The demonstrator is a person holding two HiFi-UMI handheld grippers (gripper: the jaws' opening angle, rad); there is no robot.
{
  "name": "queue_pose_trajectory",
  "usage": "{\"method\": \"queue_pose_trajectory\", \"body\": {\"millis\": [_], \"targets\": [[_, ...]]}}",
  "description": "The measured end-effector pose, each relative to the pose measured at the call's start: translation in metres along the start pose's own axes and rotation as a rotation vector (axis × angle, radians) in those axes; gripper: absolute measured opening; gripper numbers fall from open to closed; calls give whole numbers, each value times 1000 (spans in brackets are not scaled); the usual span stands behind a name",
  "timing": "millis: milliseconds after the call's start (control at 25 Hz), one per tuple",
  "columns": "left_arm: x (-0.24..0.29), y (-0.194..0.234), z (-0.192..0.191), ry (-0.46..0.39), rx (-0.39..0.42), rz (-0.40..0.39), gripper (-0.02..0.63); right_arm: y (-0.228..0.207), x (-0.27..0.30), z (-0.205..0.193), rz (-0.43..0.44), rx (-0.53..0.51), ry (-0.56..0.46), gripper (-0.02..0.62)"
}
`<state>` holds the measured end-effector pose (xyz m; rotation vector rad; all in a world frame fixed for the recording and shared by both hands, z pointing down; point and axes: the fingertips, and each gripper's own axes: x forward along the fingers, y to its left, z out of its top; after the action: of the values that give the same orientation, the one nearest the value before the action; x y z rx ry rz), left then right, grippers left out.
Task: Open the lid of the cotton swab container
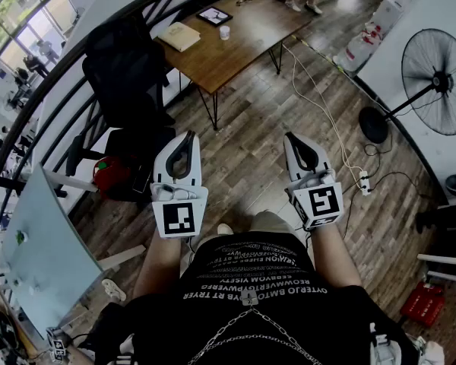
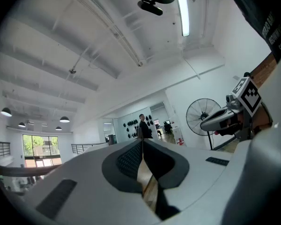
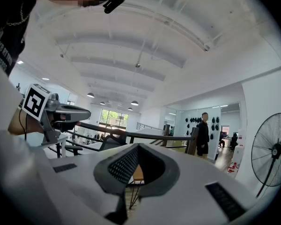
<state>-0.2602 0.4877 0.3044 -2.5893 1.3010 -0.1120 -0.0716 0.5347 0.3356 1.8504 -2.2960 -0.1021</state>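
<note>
Over the wooden floor (image 1: 251, 158), both grippers are shut and empty.
Side by side, the left gripper (image 1: 188, 134) and right gripper (image 1: 292, 137) point ahead, each with its jaws pressed together and nothing between them. Well ahead, a small white container (image 1: 225, 32) stands on the worktop (image 1: 213, 63) near a beige book (image 1: 180, 36). It is too small to tell whether it holds swabs. Neither gripper is near it.
</note>
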Motion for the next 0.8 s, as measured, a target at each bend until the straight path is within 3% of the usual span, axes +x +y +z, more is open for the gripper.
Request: {"method": "queue_pose_trajectory", "body": {"millis": [400,600,680,800], "targets": [[36,-2,-15,23,-33,12,32,-20,19,-10,17,0,-6,16],[66,3,-19,27,-39,32,32,-33,50,-21,101,37,-23,21],[81,8,-25,47,-46,49,32,-39,66,-23,129,39,-19,64],[102,18,-33,49,-47,88,32,-51,91,-31,154,31,-2,78]]}}
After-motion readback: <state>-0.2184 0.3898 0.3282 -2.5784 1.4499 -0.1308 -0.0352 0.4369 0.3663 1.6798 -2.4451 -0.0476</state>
